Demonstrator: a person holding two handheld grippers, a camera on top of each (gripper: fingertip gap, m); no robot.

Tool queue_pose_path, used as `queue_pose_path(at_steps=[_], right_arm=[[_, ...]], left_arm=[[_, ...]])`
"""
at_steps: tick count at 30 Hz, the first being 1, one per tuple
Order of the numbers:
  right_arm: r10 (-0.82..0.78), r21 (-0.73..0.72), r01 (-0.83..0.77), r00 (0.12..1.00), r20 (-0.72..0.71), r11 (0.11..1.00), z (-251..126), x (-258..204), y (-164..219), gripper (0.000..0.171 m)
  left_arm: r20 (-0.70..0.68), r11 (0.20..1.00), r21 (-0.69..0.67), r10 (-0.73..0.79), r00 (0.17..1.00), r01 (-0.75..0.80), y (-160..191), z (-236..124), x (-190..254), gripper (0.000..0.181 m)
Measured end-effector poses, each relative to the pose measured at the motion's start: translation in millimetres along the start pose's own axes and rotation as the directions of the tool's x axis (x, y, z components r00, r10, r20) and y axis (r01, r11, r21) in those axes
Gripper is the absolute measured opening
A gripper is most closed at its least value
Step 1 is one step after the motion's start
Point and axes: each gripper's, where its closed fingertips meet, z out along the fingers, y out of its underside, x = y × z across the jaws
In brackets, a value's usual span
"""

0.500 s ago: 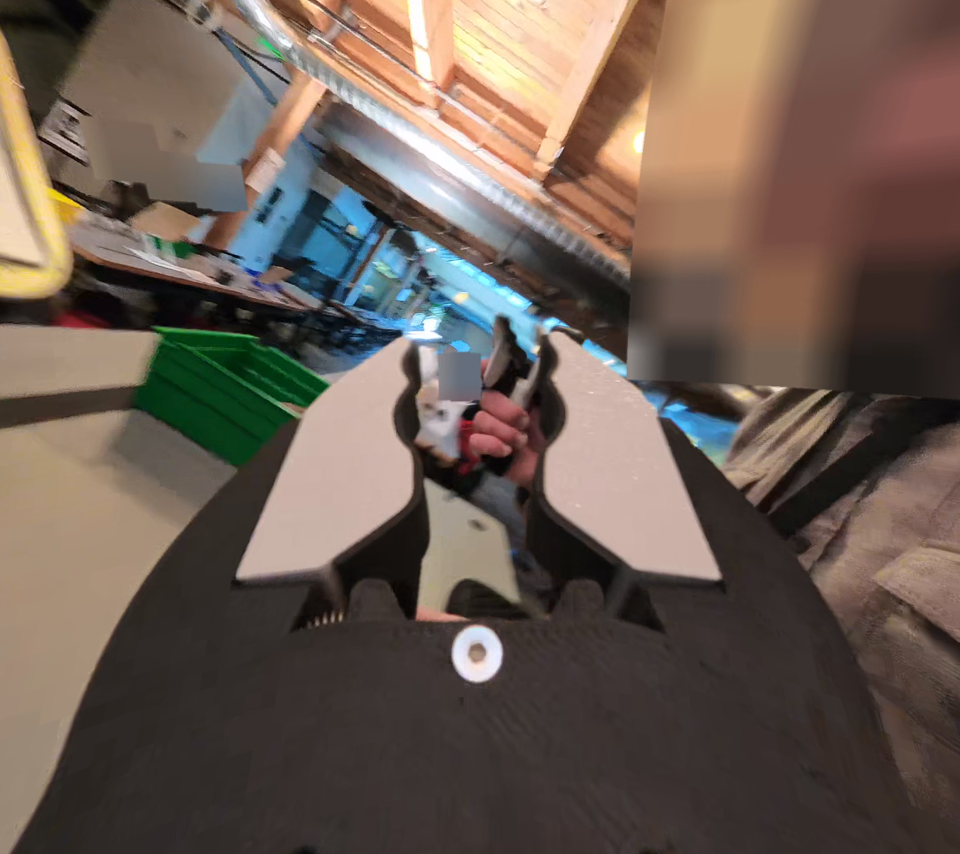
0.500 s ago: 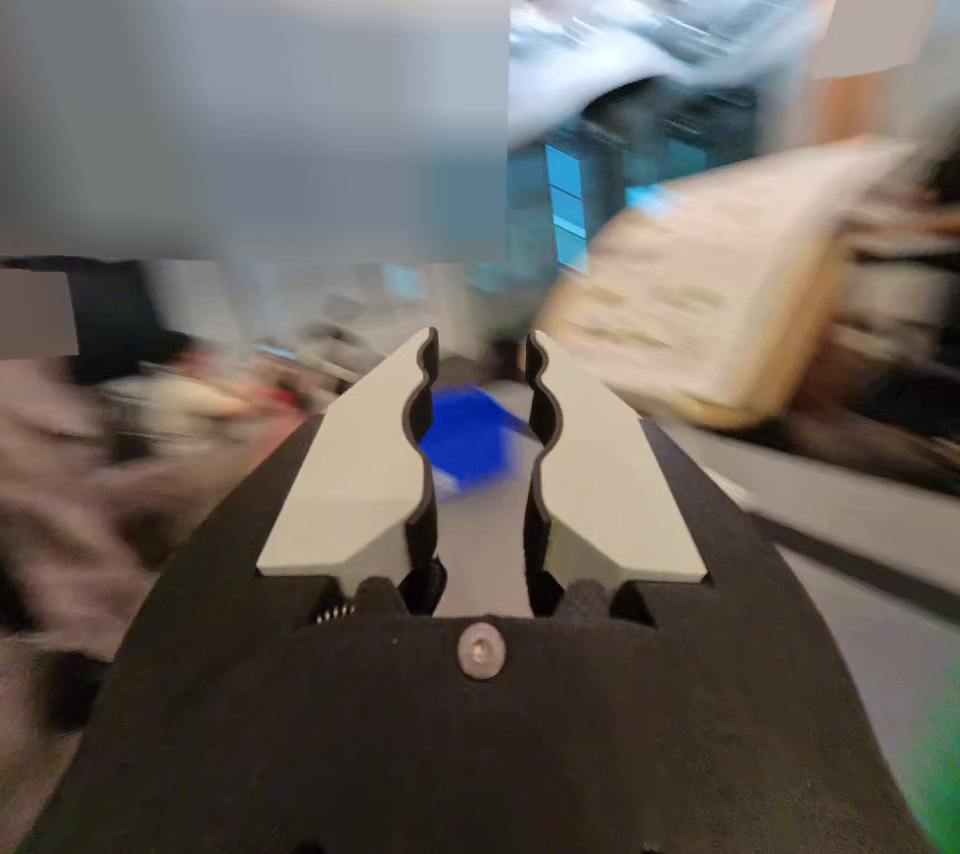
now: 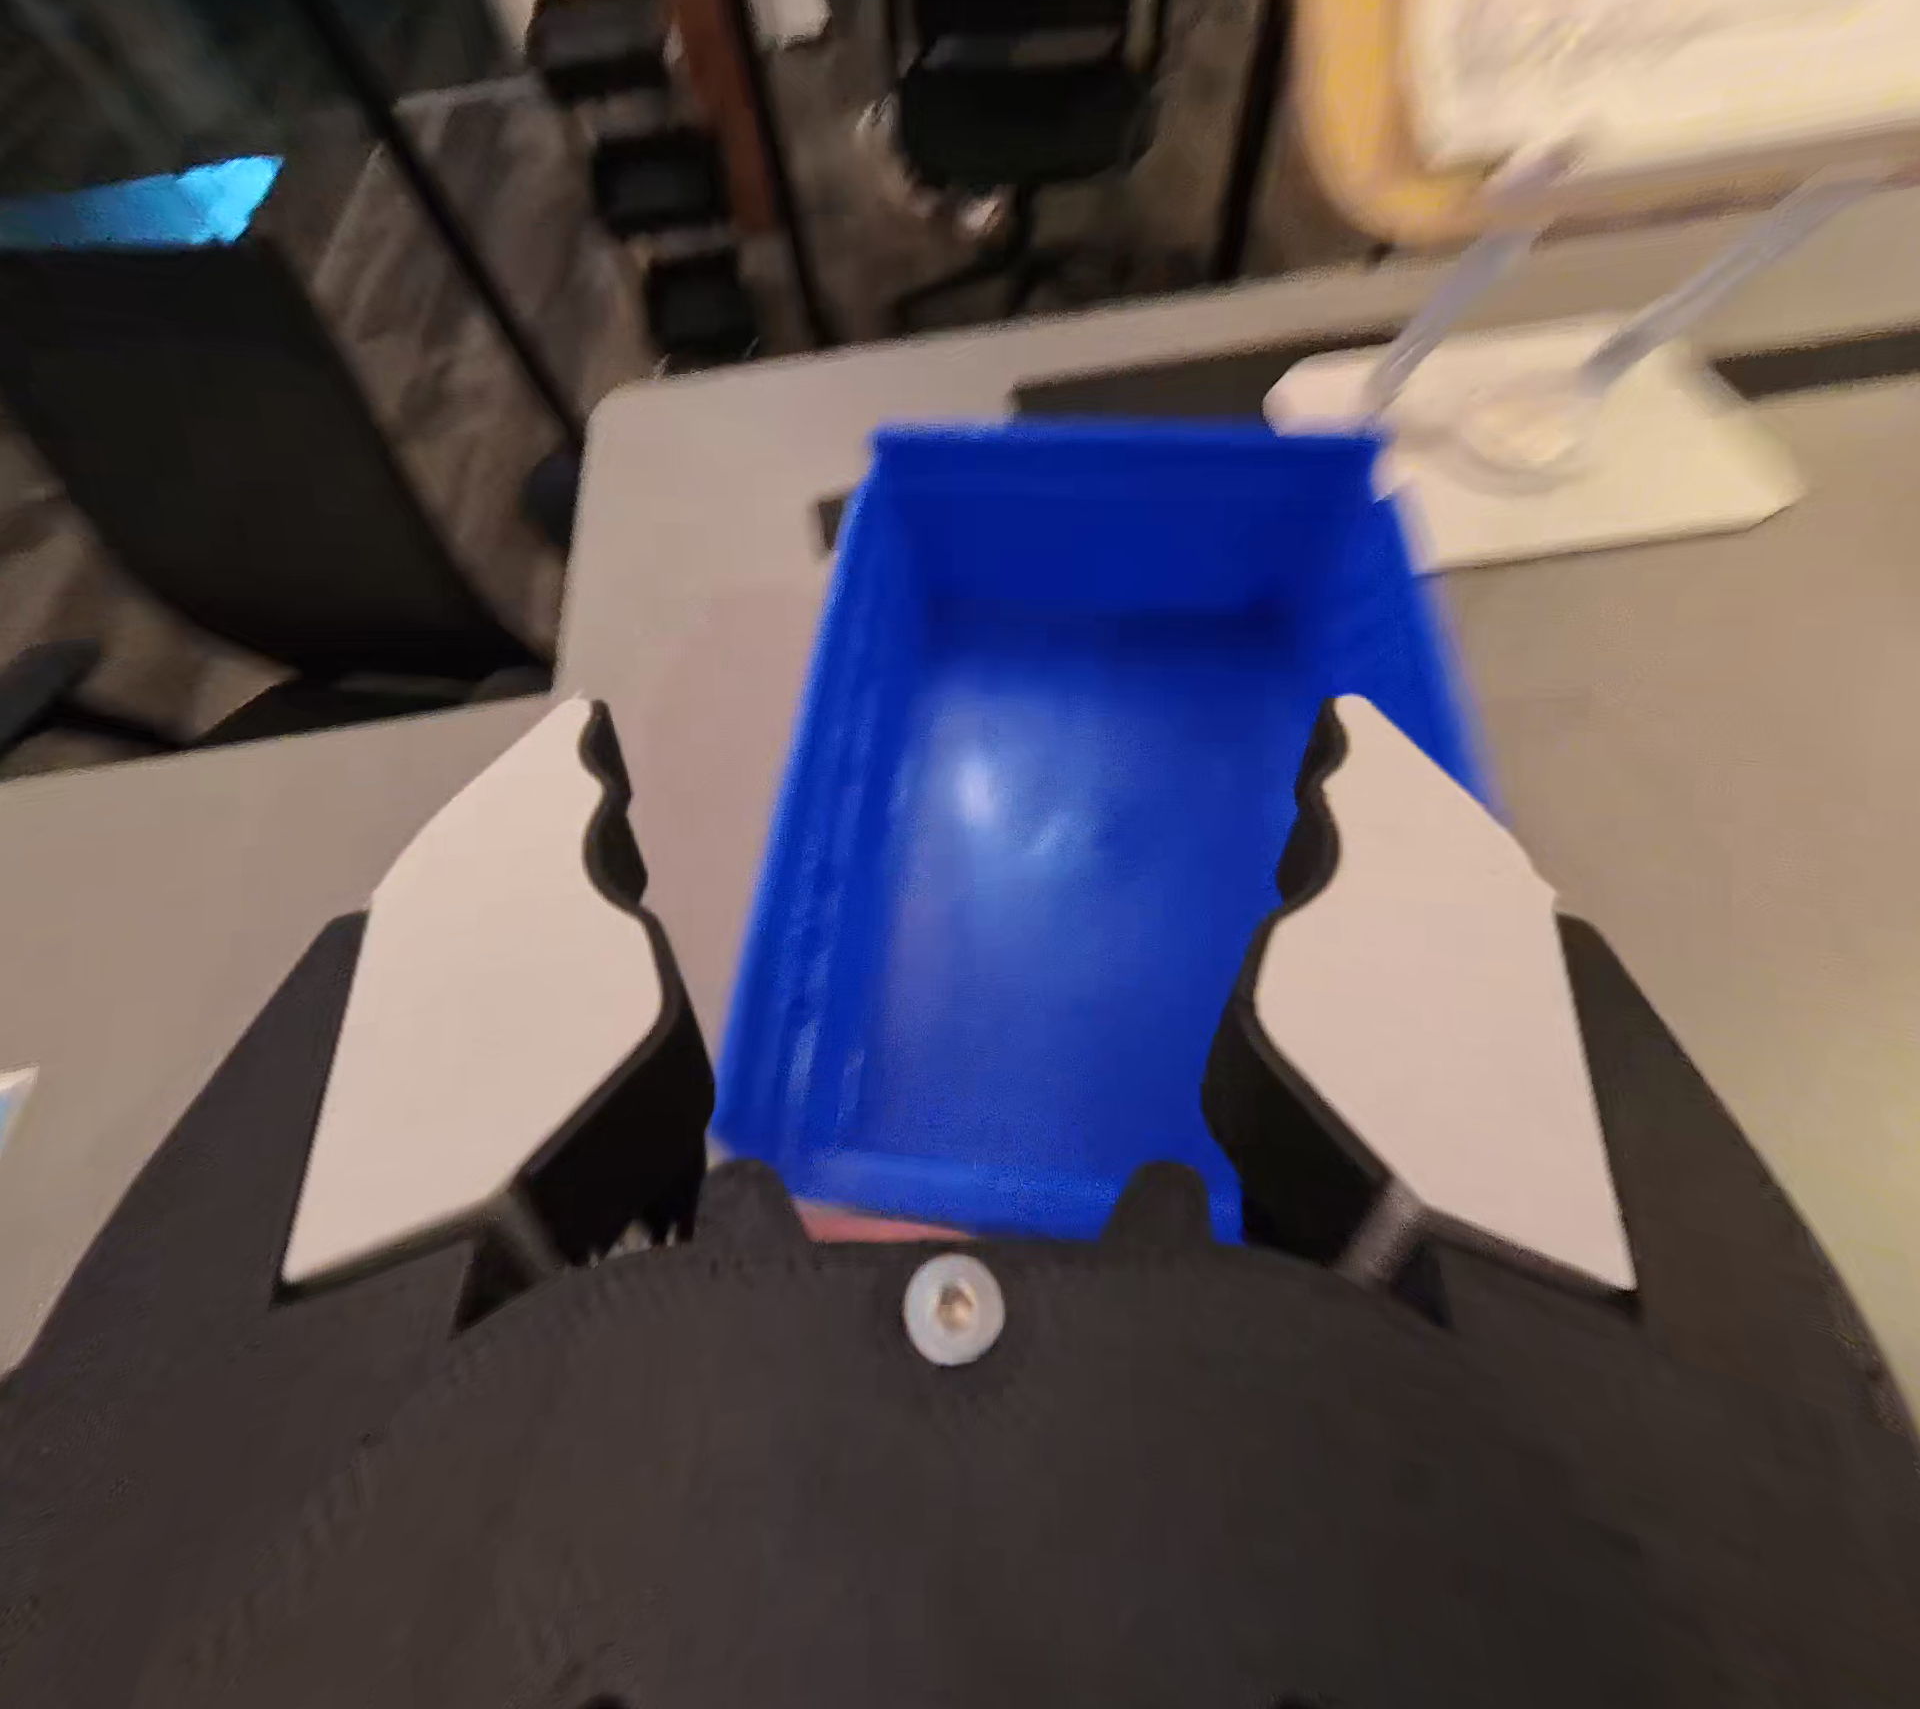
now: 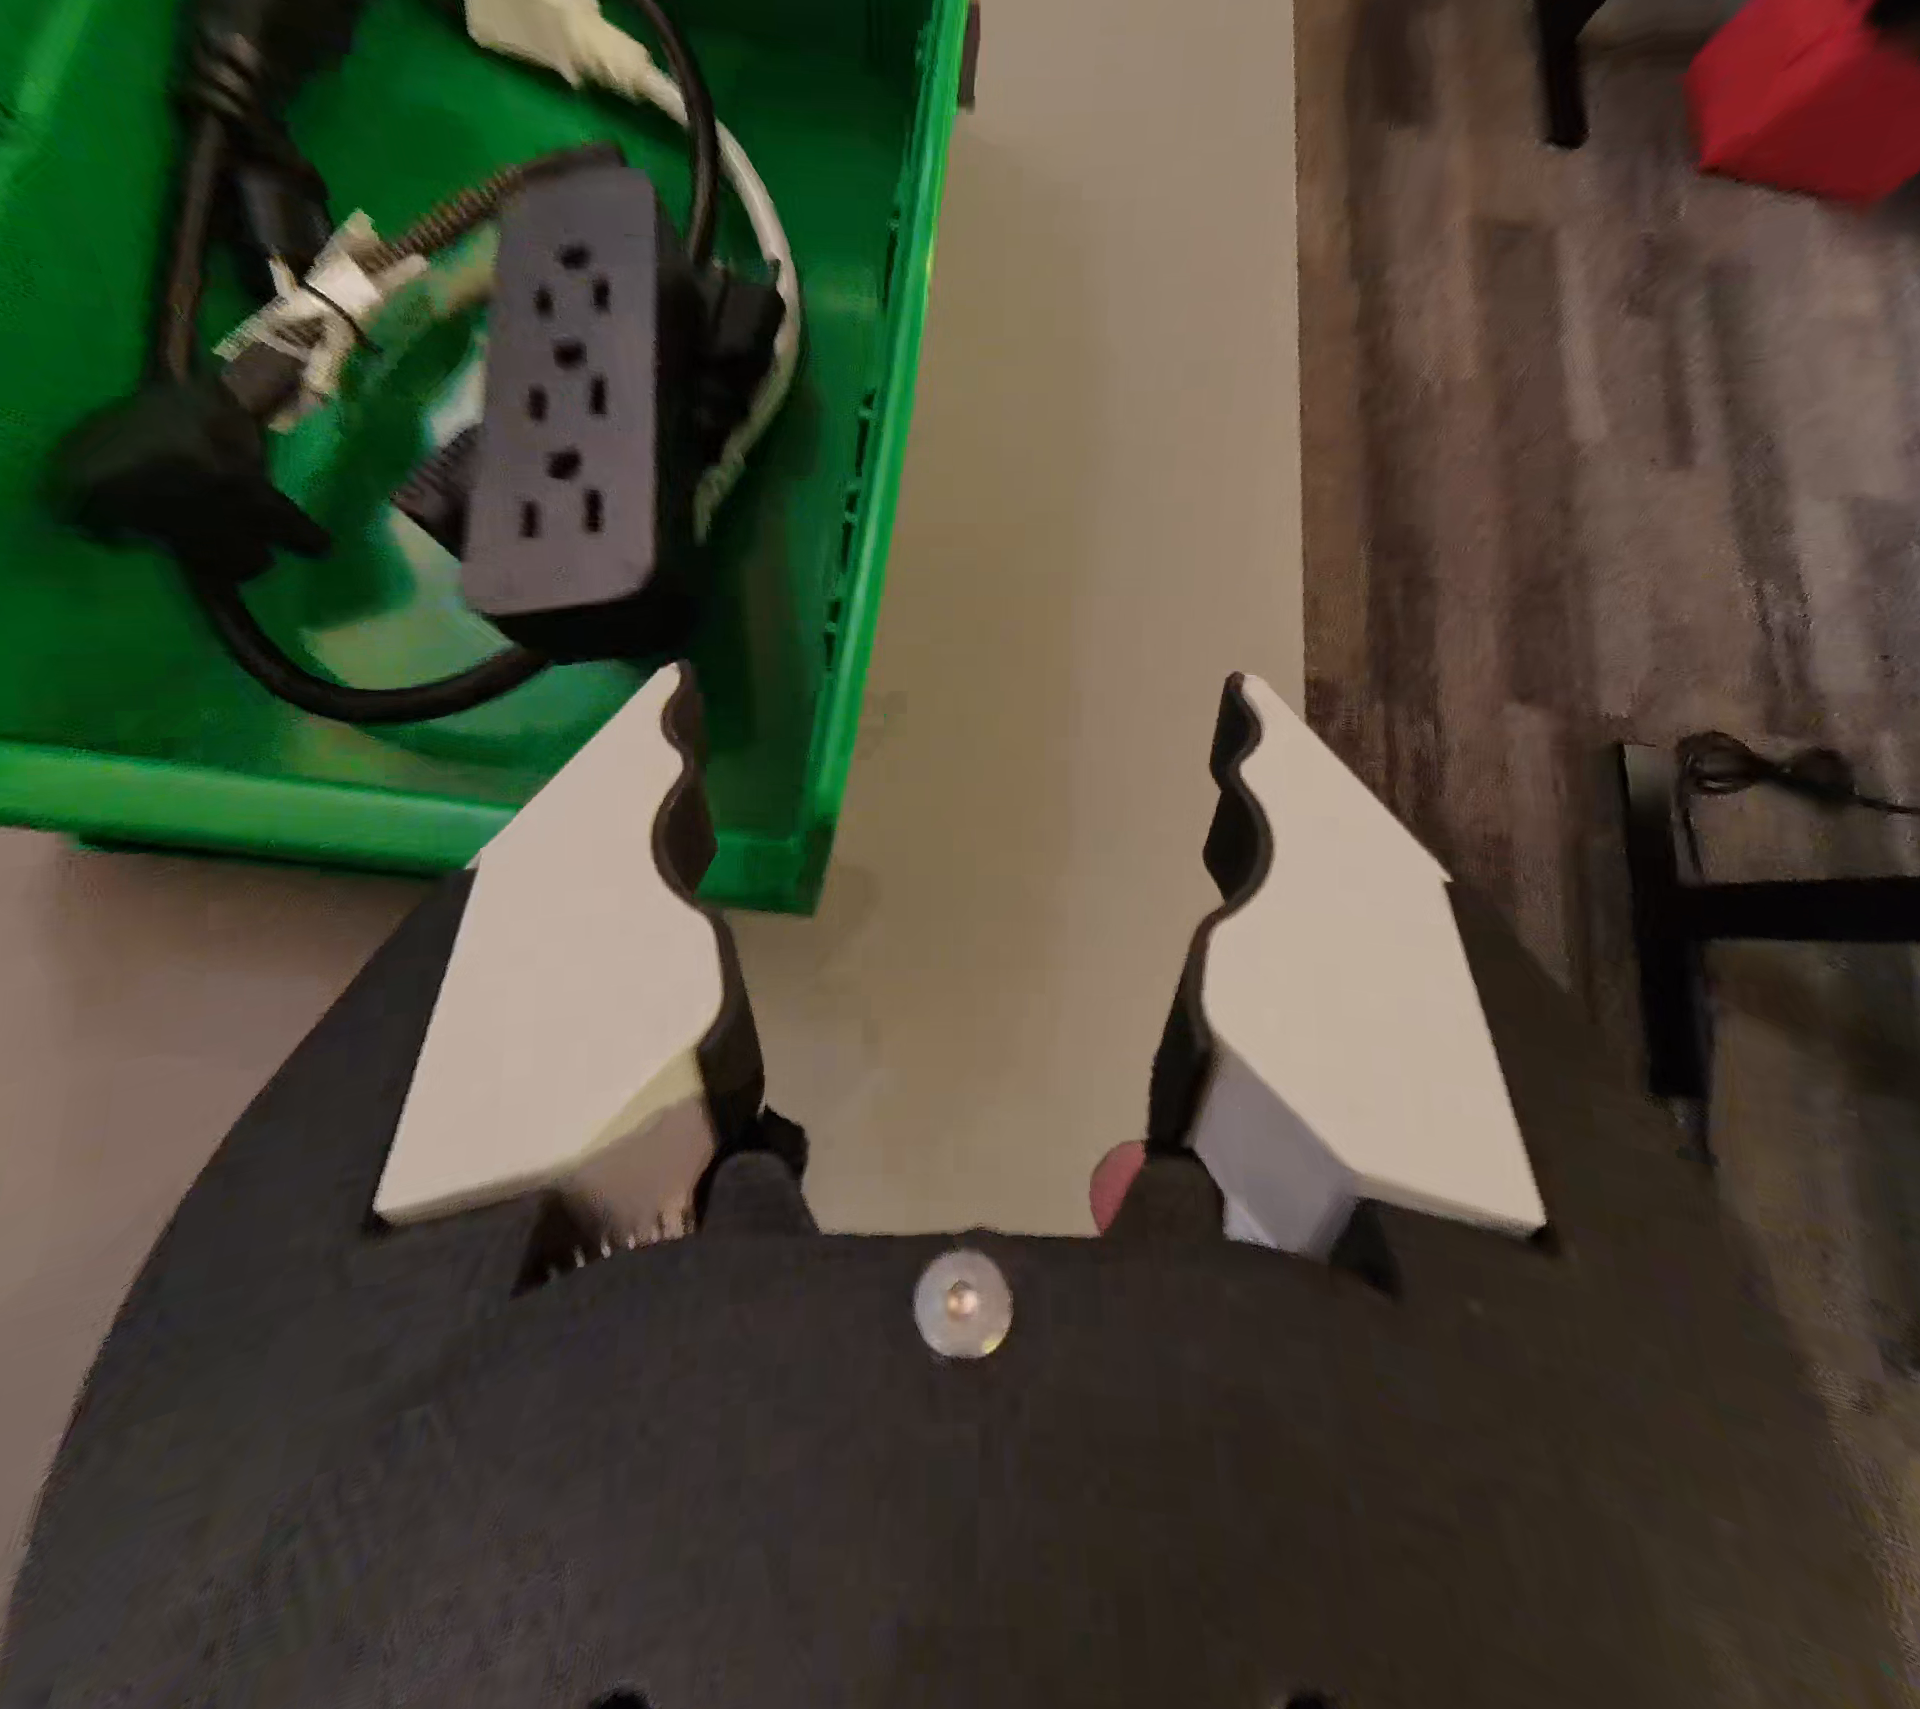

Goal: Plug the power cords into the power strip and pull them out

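In the right wrist view a black power strip [image 4: 566, 402] with three outlets lies in a green bin [image 4: 894, 329] among black cords [image 4: 343, 693] and a white cord with a white plug [image 4: 540, 23]. A black plug [image 4: 156, 475] lies at the bin's left. My right gripper [image 4: 956, 693] is open and empty, above the table just right of the bin's near corner. In the left wrist view my left gripper [image 3: 961, 714] is open and empty, hovering over an empty blue bin [image 3: 1070, 828].
Both bins stand on a grey table [image 4: 1091, 412]; its right edge drops to a wood floor [image 4: 1558, 412] with a red box [image 4: 1829, 70] and black furniture legs. A white stand base [image 3: 1579, 454] sits behind the blue bin. Dark chairs [image 3: 208, 433] lie beyond the table.
Both grippers have swung down from pointing up across the room to facing the table. Both jaws have opened wide from a narrow gap.
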Motion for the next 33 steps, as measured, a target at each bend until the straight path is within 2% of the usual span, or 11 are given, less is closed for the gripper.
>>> queue_pose_path(at_steps=[1, 4, 7, 9, 10, 11, 14, 16, 17, 25, 33], right_arm=[[-0.015, -0.007, 0.015, 1.0, 0.005, 1.0, 7, 0, 3, 0.091], [0.015, -0.046, -0.009, 0.989, 0.144, 0.999, 23, -23, 10, 0.077], [-0.014, -0.096, 0.029, 0.987, 0.159, 0.995, 35, -29, 19, 0.059], [-0.018, -0.089, 0.038, 0.977, 0.212, 0.995, 39, -37, 17, 0.043], [-0.003, -0.086, 0.023, 0.974, 0.225, 0.996, 39, -39, 15, 0.041], [-0.007, -0.092, 0.031, 0.968, 0.25, 0.995, 39, -42, 14, 0.029], [-0.034, -0.109, 0.061, 0.972, 0.233, 0.992, 39, -36, 15, 0.01], [-0.033, -0.11, 0.06, 0.972, 0.232, 0.992, 39, -36, 15, 0.008], [-0.03, -0.115, 0.057, 0.975, 0.221, 0.992, 39, -36, 15, 0.007], [0.018, -0.148, 0.005, 0.987, 0.157, 0.989, 23, -62, 26, 0.003], [0.029, -0.158, -0.006, 0.989, 0.145, 0.987, -16, -140, 52, 0.003]], left_arm=[[0.028, 0.997, -0.065, 0.029, 0.999, -0.027, 21, 7, -13, 0.12], [0.058, 0.966, -0.258, 0.041, 0.997, -0.025, 86, 28, -45, 0.114], [0.088, 0.94, -0.339, 0.064, 0.994, -0.03, 122, 37, -72, 0.098], [0.034, 0.928, -0.371, -0.007, 0.999, 0.019, 139, 46, -77, 0.082], [0.0, 0.917, -0.397, -0.048, 0.999, 0.044, 148, 50, -78, 0.07], [-0.035, 0.907, -0.417, -0.073, 0.997, 0.052, 155, 54, -77, 0.063], [-0.149, 0.921, -0.384, -0.127, 0.981, 0.061, 158, 64, -67, 0.032], [-0.26, 0.934, -0.348, -0.175, 0.95, 0.077, 151, 67, -52, 0.008], [-0.245, 0.95, -0.306, -0.149, 0.958, 0.069, 146, 70, -53, 0.004], [-0.214, 0.962, -0.247, -0.175, 0.961, 0.12, 136, 66, -49, 0.005], [-0.187, 0.96, -0.132, -0.268, 0.945, 0.246, 129, 46, -47, 0.005]])
